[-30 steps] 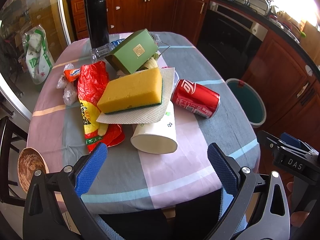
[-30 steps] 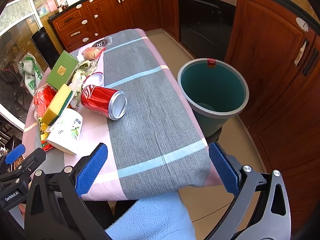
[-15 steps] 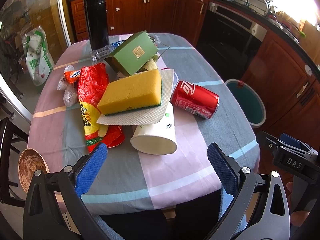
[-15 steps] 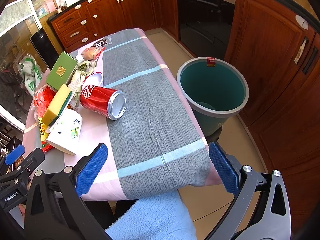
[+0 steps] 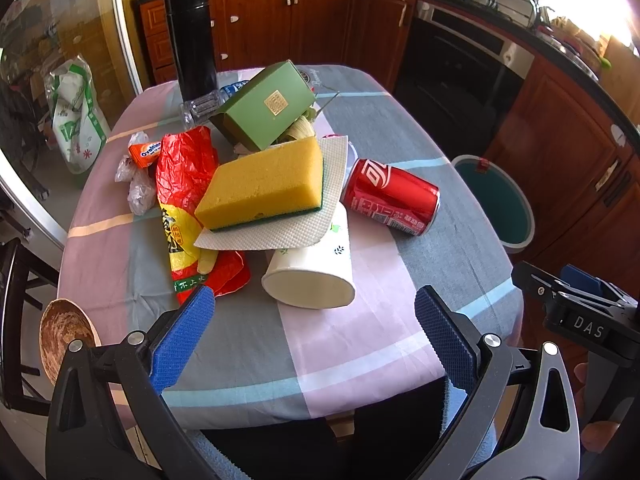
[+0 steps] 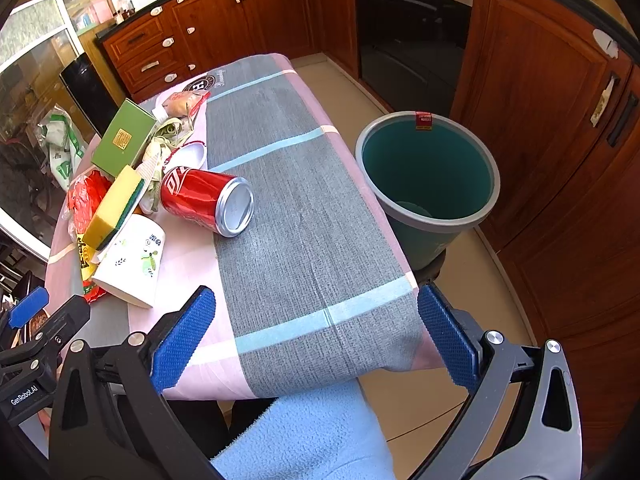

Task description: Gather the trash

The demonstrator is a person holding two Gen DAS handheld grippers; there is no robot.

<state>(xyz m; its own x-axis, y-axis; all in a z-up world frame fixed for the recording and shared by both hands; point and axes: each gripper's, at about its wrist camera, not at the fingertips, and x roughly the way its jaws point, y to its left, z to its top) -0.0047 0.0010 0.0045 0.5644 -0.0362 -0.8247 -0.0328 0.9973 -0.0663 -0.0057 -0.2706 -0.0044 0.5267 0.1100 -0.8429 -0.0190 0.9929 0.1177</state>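
A heap of trash lies on the cloth-covered table (image 5: 380, 336): a red cola can (image 5: 390, 196) on its side, a tipped white paper cup (image 5: 314, 268), a yellow sponge (image 5: 262, 182) on a paper towel, a red snack bag (image 5: 182, 184) and a green box (image 5: 266, 106). My left gripper (image 5: 314, 338) hovers open over the table's near edge, just short of the cup. My right gripper (image 6: 316, 336) is open too, above the near right corner, with the can (image 6: 206, 200) ahead to its left. A teal bin (image 6: 428, 176) stands on the floor beside the table.
A black flask (image 5: 192, 46) and a clear bottle (image 5: 200, 106) stand at the table's far end, small wrappers (image 5: 140, 160) at the left. A wooden bowl (image 5: 64, 334) sits on a chair at lower left. Wooden cabinets (image 6: 532, 128) and an oven (image 6: 408, 40) ring the room.
Both views have shifted only slightly; the left gripper's view has tilted up a little. Both grippers stay open and nothing on the table has moved.
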